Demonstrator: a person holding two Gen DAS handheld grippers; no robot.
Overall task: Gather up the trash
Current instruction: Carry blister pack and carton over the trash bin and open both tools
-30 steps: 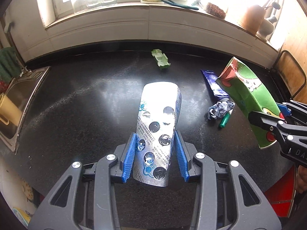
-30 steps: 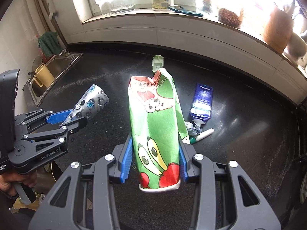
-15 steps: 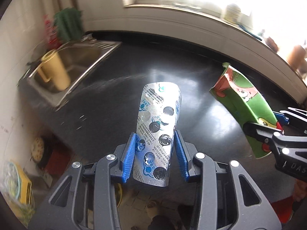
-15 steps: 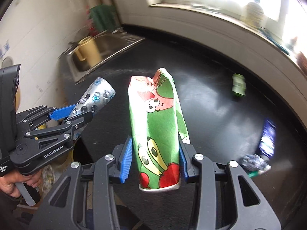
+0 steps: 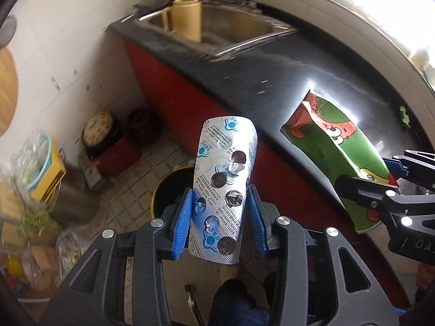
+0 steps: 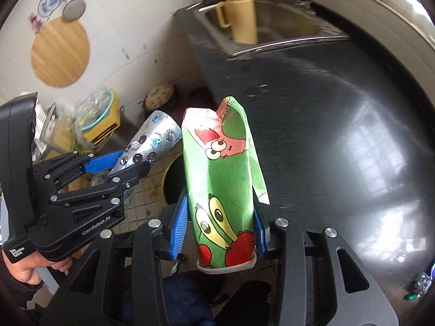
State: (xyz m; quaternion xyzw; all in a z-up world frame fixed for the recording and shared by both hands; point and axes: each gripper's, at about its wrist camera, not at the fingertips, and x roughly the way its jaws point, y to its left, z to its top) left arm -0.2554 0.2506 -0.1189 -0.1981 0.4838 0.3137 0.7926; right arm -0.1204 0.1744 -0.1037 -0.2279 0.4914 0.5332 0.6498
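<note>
The left gripper [image 5: 218, 214] pinches a blister pack [image 5: 223, 187]; the right gripper [image 6: 220, 228] clamps a carton [image 6: 223, 187], both past the counter [image 6: 339, 122] edge, above a bin [image 5: 174, 190].

The blister pack [image 5: 223, 187] in my left gripper [image 5: 221, 217] covers most of the yellow-rimmed bin [image 5: 174, 187] on the floor, and in the right wrist view the green carton [image 6: 223, 187] hides the bin's right side. The clutter at the left edge of the left wrist view is smeared by blur. The small green scrap [image 5: 404, 113] far along the counter [image 5: 272, 76] is too small to identify.
</note>
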